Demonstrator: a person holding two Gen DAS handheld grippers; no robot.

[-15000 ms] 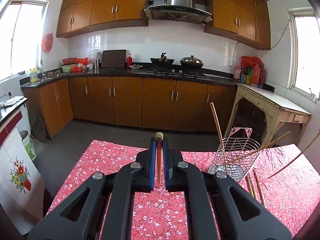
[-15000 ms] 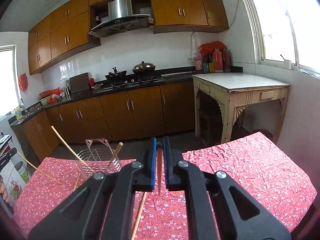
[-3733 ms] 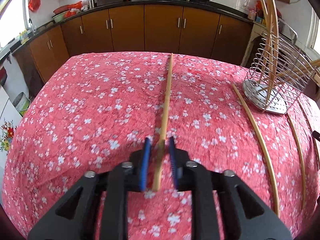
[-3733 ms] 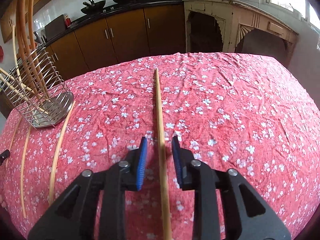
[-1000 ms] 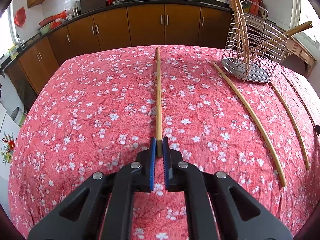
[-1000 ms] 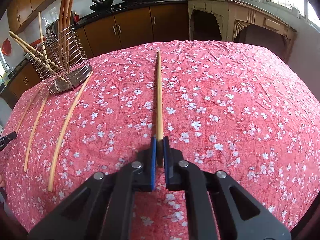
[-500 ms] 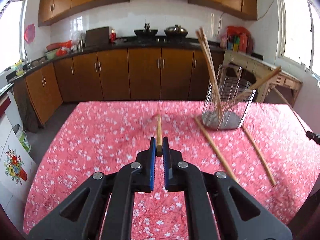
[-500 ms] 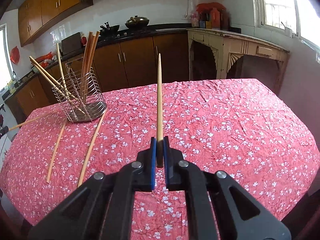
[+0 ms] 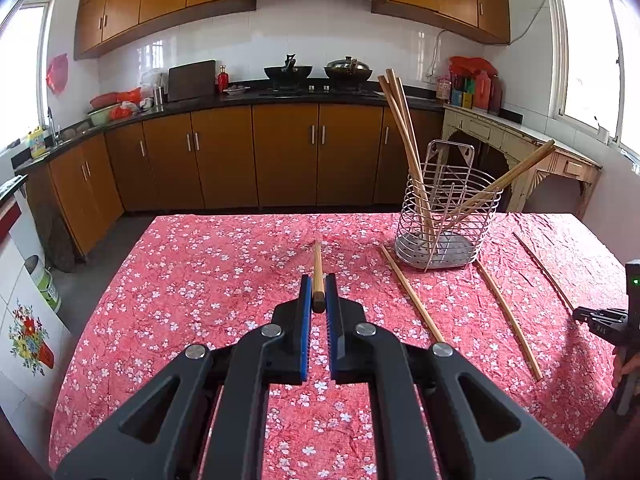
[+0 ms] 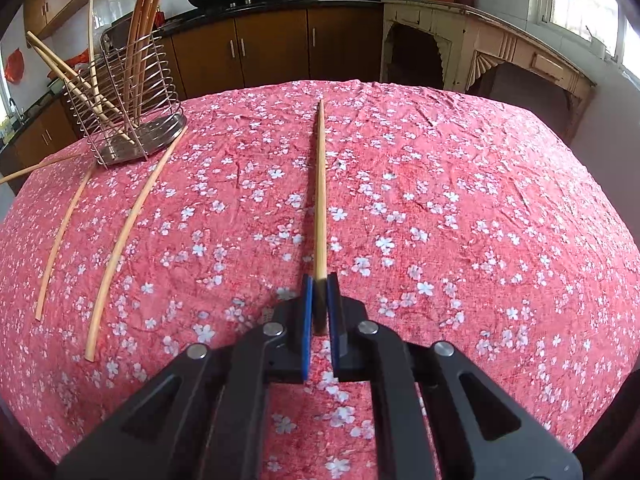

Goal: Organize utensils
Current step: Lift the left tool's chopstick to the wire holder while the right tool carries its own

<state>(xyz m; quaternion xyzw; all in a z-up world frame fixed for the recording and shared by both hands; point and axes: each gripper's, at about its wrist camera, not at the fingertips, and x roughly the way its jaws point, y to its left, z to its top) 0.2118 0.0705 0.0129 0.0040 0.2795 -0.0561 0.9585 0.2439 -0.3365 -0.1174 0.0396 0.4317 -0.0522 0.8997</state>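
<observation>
My left gripper [image 9: 316,300] is shut on a wooden chopstick [image 9: 318,276] that points forward over the red floral tablecloth [image 9: 200,280]. My right gripper [image 10: 319,300] is shut on another chopstick [image 10: 320,184] that points forward low over the cloth. A wire utensil basket [image 9: 448,220] with several chopsticks in it stands at the right in the left wrist view and at the far left in the right wrist view [image 10: 132,104]. Loose chopsticks [image 9: 412,294] lie on the cloth beside the basket, and they also show in the right wrist view [image 10: 128,220].
Brown kitchen cabinets [image 9: 280,156] and a black counter run behind the table. A cream side table [image 10: 480,48] stands at the right. The table's far edge drops to a grey floor [image 9: 112,236]. The other gripper's body [image 9: 616,312] shows at the right edge.
My right gripper has tipped down, so its chopstick now points low over the cloth instead of up. My left gripper has stayed raised and level with its chopstick.
</observation>
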